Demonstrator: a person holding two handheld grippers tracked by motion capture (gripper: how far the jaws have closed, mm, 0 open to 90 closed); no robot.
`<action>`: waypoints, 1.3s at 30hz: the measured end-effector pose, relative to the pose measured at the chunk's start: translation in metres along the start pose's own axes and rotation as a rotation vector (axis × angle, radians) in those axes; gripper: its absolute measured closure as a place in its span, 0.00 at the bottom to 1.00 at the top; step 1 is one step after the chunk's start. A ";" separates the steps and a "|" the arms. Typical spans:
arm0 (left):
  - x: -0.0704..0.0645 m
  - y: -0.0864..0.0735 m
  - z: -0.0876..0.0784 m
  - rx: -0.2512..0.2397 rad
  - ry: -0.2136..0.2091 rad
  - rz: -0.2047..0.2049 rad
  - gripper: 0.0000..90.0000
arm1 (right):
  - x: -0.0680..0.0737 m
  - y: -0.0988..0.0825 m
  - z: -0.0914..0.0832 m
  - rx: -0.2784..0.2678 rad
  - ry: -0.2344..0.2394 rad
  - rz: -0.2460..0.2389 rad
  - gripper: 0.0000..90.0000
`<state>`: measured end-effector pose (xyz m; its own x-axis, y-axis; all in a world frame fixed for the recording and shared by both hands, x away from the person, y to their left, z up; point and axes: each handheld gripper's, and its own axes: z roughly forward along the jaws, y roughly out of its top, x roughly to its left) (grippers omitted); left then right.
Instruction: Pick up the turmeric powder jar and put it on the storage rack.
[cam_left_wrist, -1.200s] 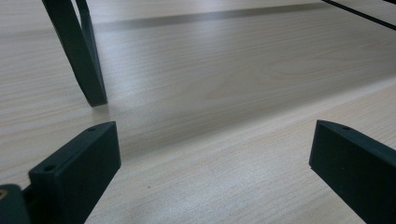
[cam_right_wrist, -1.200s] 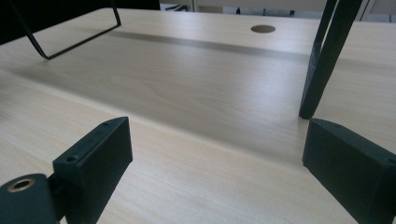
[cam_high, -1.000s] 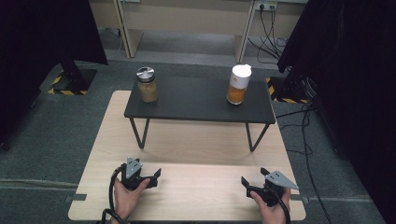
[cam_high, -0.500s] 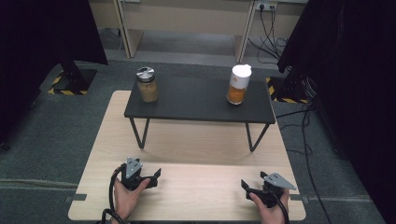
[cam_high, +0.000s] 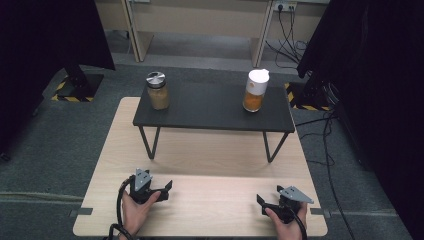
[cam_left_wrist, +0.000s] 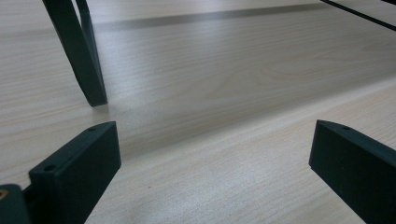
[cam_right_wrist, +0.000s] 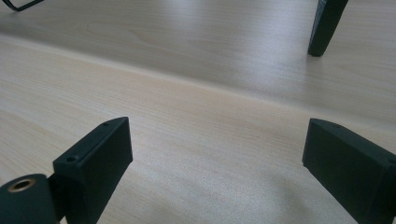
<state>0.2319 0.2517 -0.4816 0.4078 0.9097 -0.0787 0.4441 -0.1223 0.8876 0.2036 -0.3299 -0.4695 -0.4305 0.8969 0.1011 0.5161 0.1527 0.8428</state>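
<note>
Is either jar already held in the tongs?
No, the metal-lidded jar and the white-capped jar both stand on the black shelf, far from the open left tongs and right tongs.

High view above the near side, looking forward and down, both gripper views low, close to the wooden table (cam_high: 210, 150), shared with the high view

1. A lab or test room: black curtains (cam_high: 395, 100) hang at both sides.
2. Grey carpet floor (cam_high: 60, 150) with yellow-black hazard tape (cam_high: 70, 97).
3. Loose cables (cam_high: 287, 30) run to a wall socket (cam_high: 282, 6).
4. A plain wooden desk (cam_high: 210, 200) stands in the middle.
</note>
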 end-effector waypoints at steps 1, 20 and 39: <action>0.000 0.000 0.000 0.001 0.000 0.003 0.01 | 0.001 0.001 0.000 0.003 -0.002 -0.003 0.09; -0.001 0.000 0.000 0.001 0.000 0.004 0.01 | -0.001 0.001 0.000 0.006 0.009 0.004 0.09; 0.000 0.000 0.000 0.001 0.000 0.004 0.01 | -0.001 0.001 0.000 0.006 0.009 0.008 0.09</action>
<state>0.2319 0.2512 -0.4814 0.4096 0.9092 -0.0753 0.4433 -0.1262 0.8874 0.2045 -0.3311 -0.4691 -0.4329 0.8944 0.1120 0.5240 0.1486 0.8386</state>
